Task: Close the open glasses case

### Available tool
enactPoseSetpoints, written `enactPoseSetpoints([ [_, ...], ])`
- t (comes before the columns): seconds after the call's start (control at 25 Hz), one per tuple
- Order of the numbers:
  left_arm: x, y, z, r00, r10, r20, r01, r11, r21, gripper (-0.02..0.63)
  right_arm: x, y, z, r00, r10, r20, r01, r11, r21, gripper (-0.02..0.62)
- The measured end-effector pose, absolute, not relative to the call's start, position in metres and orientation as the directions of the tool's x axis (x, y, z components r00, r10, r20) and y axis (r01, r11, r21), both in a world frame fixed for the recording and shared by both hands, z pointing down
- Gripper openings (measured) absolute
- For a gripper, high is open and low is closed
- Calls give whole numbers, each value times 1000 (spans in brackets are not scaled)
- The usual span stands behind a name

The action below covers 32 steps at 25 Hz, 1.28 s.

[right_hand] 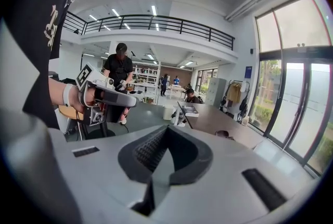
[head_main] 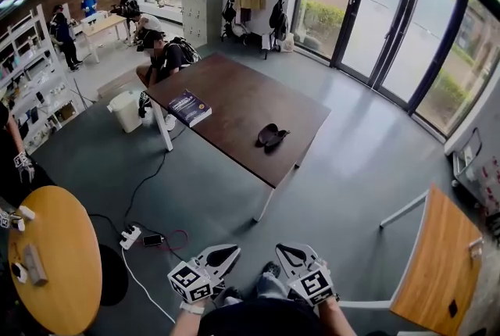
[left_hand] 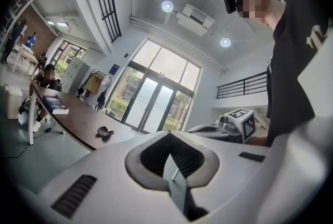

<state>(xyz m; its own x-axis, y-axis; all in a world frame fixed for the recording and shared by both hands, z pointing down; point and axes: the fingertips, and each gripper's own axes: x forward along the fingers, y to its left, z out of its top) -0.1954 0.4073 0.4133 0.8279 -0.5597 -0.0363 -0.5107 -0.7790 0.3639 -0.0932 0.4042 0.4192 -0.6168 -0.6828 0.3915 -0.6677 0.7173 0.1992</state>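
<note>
Open glasses case (head_main: 271,137) lies on brown table (head_main: 234,92), toward its near side, well apart from both grippers. Left gripper (head_main: 223,254) and right gripper (head_main: 291,253) are low by person's body, each with fingers pressed together, nothing between. Book (head_main: 190,108) is on table's left part.

At my twelve o'clock, dark open glasses case (head_main: 271,137) on brown rectangular table (head_main: 234,88); dark-covered book (head_main: 190,108) at its ten o'clock.

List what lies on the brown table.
On the brown table: a dark blue book at its left end, the open black glasses case nearer the person. The case's inside is too small to make out.
</note>
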Motion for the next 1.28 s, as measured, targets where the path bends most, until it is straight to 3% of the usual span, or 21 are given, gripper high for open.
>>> enactPoseSetpoints([
  [1.28, -68, 262, 401, 867, -497, 36, -482, -819, 312, 6, 31, 248, 415, -600, -731, 327, -734, 665, 138, -12],
])
